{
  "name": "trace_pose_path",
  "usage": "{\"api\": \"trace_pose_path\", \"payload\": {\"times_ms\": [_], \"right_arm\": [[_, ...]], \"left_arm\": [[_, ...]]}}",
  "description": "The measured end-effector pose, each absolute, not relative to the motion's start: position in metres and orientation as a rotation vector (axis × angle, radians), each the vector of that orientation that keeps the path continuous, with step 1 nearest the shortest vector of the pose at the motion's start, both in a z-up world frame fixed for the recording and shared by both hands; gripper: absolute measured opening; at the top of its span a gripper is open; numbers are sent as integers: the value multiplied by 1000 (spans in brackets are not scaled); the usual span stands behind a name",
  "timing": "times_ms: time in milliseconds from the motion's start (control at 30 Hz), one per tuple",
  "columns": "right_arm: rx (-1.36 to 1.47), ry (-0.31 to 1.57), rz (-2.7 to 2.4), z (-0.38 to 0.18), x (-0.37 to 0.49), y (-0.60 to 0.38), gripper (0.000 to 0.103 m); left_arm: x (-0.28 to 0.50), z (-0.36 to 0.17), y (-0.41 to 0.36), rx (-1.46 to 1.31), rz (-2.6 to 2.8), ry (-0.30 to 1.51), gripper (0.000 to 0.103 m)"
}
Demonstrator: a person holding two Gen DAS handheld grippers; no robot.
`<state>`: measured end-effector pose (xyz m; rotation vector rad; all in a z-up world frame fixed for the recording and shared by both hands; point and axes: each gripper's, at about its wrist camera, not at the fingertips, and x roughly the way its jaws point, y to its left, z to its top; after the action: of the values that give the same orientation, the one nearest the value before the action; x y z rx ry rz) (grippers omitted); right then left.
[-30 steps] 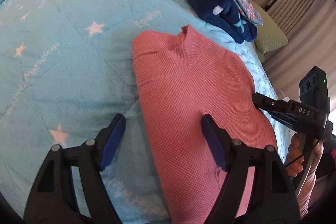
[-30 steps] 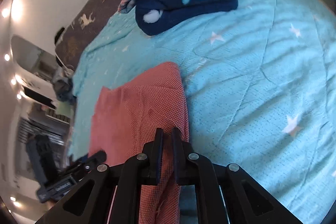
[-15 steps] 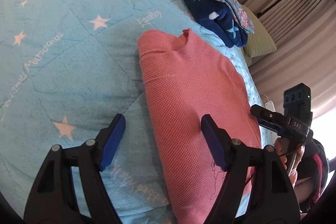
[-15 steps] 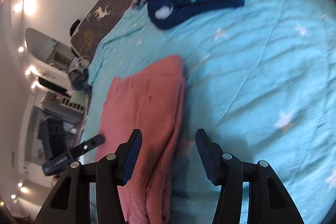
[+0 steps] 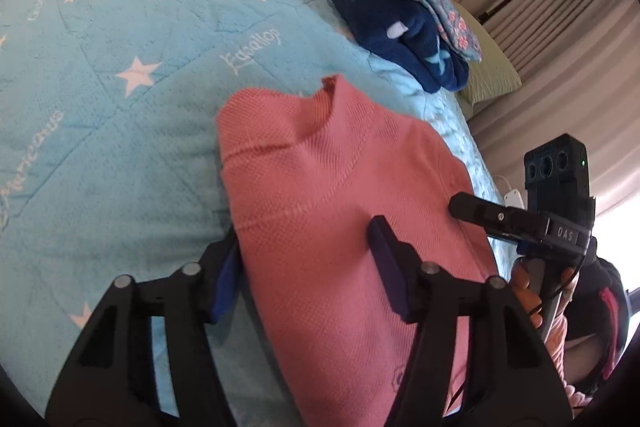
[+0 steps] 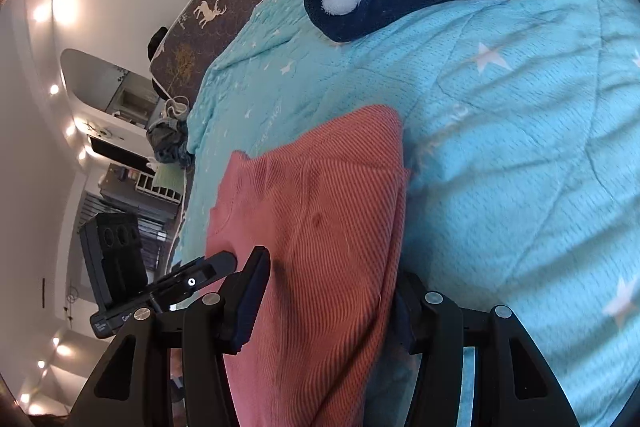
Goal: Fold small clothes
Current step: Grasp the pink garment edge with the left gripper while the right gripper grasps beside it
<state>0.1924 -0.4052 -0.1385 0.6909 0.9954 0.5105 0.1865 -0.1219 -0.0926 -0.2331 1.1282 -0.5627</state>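
A pink top (image 5: pixel 332 211) lies folded on the blue star blanket (image 5: pixel 120 67) of the bed, a little way in front of a pile of folded clothes (image 5: pixel 384 23). The left tool (image 5: pixel 308 267) has just been closing; its two fingers still stand apart, one at the top's left edge and one on top of the cloth, and it grips nothing. The right tool (image 6: pixel 328 303), held in a hand (image 5: pixel 524 283), is open too, with the top's right edge between its fingers (image 6: pixel 252 299).
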Motion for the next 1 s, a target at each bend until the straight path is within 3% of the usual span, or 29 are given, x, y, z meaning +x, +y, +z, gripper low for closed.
{"api": "trace_pose_path", "payload": {"times_ms": [100,167,233,267,300,433,533,667,867,1000], "right_arm": [[675,989,515,-137,195,-404,56],[663,971,485,-136,195,-404,48],[649,962,439,-137,195,-404,29],[651,953,438,-137,194,-405,26],[650,941,440,-136,193,-406,25],[608,893,431,-125,185,-405,23],[599,909,406,-122,177,-407,31],[630,944,394,-129,153,-419,40],[684,954,422,-134,103,-430,41],[723,966,473,-143,99,-428,41]], "left_arm": [[190,-94,-120,-249,-567,1125,52],[191,-94,-120,-243,-568,1118,49],[192,-93,-123,-224,-565,1105,41],[192,-92,-123,-217,-564,1097,35],[193,-91,-126,-207,-563,1088,31],[189,-82,-130,-163,-564,1042,29],[184,-80,-130,-139,-553,1036,36],[169,-81,-118,-158,-525,1046,54],[120,-80,-111,-176,-639,1122,72],[105,-91,-119,-114,-665,1145,72]]}}
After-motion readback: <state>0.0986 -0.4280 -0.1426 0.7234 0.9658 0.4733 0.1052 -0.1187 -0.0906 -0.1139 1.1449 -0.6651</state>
